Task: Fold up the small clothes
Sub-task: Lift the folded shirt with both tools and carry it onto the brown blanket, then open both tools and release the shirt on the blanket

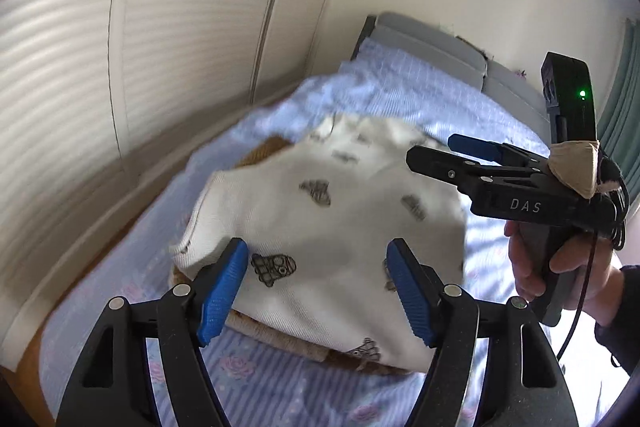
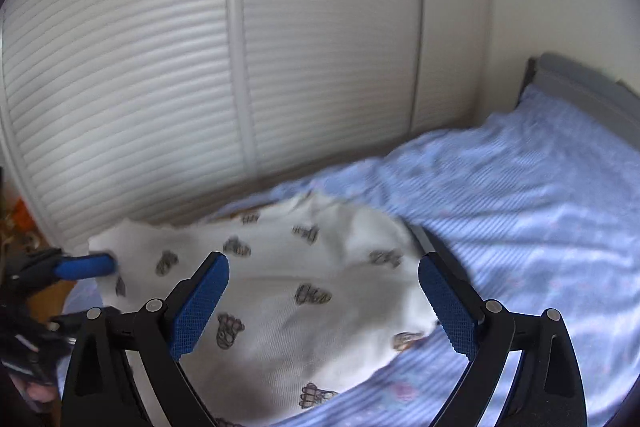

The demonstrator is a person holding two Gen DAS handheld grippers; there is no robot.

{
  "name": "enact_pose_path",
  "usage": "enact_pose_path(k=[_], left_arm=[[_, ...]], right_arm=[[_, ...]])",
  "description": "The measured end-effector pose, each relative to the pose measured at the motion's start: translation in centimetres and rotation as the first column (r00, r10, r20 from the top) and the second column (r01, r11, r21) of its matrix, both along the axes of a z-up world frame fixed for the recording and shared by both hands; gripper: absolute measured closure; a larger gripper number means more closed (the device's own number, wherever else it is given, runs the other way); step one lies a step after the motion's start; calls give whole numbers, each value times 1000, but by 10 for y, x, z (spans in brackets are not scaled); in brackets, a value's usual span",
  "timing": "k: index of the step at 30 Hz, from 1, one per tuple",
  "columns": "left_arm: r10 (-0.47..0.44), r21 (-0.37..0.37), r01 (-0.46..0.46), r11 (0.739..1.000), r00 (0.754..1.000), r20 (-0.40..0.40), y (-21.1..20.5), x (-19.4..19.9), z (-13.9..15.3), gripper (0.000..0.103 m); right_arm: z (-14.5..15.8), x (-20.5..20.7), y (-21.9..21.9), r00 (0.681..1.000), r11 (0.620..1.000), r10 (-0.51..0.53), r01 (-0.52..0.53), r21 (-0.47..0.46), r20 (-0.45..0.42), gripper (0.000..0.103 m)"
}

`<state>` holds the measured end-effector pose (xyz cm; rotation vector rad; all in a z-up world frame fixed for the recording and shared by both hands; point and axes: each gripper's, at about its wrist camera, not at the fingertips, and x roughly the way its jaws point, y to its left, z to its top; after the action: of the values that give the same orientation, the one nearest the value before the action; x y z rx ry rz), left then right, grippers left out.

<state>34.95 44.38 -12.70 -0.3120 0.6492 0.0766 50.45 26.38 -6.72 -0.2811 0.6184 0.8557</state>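
Note:
A small white garment [image 1: 328, 227] printed with grey figures lies spread on the blue bed sheet [image 1: 420, 95], over a tan woven thing [image 1: 280, 335]. My left gripper [image 1: 317, 247] hovers above its near edge, open, with no cloth between the blue pads. In the left wrist view my right gripper [image 1: 432, 148] hangs at the garment's right side, held by a hand [image 1: 560, 267]. The right wrist view shows the garment [image 2: 304, 291] below my right gripper [image 2: 323, 261], which stands wide open and empty. A blue finger [image 2: 84, 265] of the left gripper sits at the cloth's left edge.
White slatted wardrobe doors [image 2: 160, 87] run close along the bed's far side. A grey headboard [image 1: 432, 43] closes the bed's end. Blue sheet [image 2: 520, 207] stretches to the right of the garment. A greenish curtain [image 1: 628, 107] hangs at the far right.

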Motion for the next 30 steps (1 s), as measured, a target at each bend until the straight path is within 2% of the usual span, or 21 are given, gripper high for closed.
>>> enact_pose_path(k=[3, 7, 11, 16, 19, 24, 30], left_arm=[[-1, -10, 1, 1000, 1000, 0, 6, 2, -9, 31], [0, -12, 0, 1000, 1000, -8, 5, 4, -14, 31], [4, 4, -4, 1000, 1000, -14, -6, 5, -7, 26], [36, 31, -37, 999, 999, 13, -12, -15, 21, 24], [42, 58, -44, 997, 998, 44, -24, -36, 45, 19], [37, 109, -44, 993, 998, 59, -58, -80, 79, 18], [-45, 172, 29, 985, 994, 95, -135, -146, 116, 14]], right_arm=[[-18, 3, 2, 998, 999, 5, -7, -38, -65, 7], [-28, 2, 0, 998, 999, -4, 2, -34, -70, 6], [-23, -4, 1, 999, 998, -15, 12, -54, -49, 7], [5, -29, -20, 998, 998, -65, 65, -17, 26, 7], [28, -56, -42, 985, 987, -161, 162, -19, 63, 7], [69, -131, -108, 958, 961, -273, 267, 73, 90, 7], [108, -232, -201, 913, 917, -395, 385, 107, 99, 7]])
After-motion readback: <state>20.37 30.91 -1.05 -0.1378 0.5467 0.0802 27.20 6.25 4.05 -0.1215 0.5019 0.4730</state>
